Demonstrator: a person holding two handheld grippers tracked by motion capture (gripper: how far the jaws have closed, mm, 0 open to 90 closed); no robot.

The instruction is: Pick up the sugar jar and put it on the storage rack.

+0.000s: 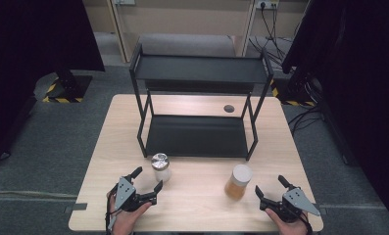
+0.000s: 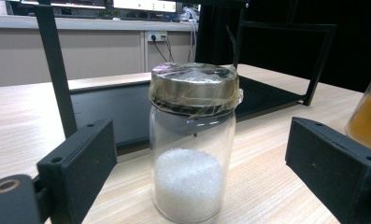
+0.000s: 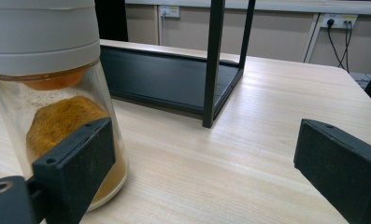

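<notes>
Grey carpet floor [image 1: 50, 142] w/ dark curtains either side and wall sockets at the far wall; a light wood desk [image 1: 192, 196] sits mid-scene. On the desk's far half stands a black two-tier metal rack [image 1: 199, 105], upper shelf and lower tray both bare, w/ a small dark round grommet [image 1: 229, 108] in the desk top behind it. Near the rack's front left leg stands a clear glass jar [image 1: 160, 167] w/ a metal lid wrapped in clear film, approx a third full of white granules; in the left gripper view it's upright, centred between the jaws but touching neither. Right of it, well apart, stands a second jar [image 1: 238, 181] w/ a white cap and orange-brown powder inside. Left tool [image 1: 144, 183] is held in a hand at the near left edge, jaws spread wide, released, pointing at the granule jar. Right tool [image 1: 269, 188] is held in a hand at the near right edge, jaws also spread wide, holding nothing; in the right gripper view the powder jar shows just behind its left jaw, contact unclear.
</notes>
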